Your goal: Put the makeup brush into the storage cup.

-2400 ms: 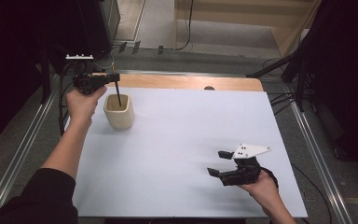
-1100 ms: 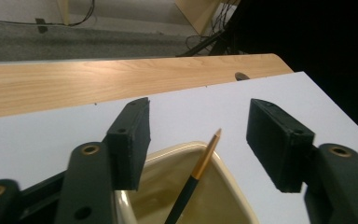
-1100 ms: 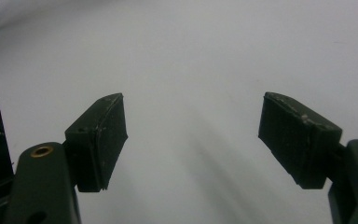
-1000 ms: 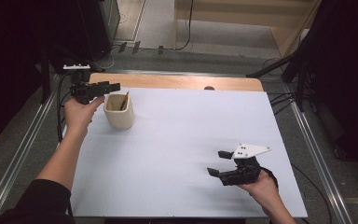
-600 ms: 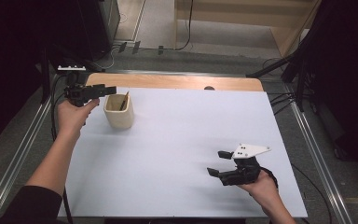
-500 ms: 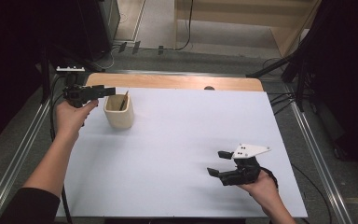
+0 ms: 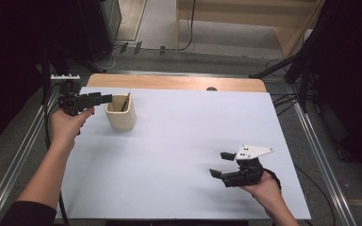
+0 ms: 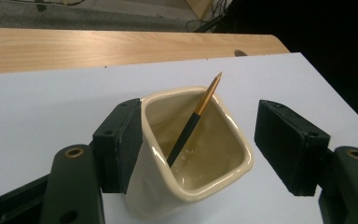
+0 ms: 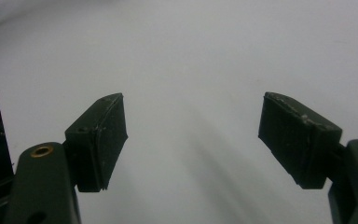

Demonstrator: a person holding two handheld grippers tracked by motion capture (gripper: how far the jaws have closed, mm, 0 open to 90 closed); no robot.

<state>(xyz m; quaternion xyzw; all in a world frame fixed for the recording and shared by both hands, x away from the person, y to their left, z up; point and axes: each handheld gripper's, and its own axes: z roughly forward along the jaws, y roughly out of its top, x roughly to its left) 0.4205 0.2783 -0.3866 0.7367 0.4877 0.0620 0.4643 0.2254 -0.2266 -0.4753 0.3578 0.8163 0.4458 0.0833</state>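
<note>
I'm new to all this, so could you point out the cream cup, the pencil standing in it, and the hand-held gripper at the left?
cream cup point(image 8: 205, 184): left gripper view, front rim.
pencil point(image 8: 186, 135): left gripper view, dark shaft.
left hand-held gripper point(image 7: 104, 98): high view, between its jaw tips.

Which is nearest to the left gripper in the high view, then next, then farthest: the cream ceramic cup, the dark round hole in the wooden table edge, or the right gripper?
1. Cream ceramic cup, just beside the left gripper.
2. Dark round hole, far edge, mid-table.
3. Right gripper, near right corner.
</note>
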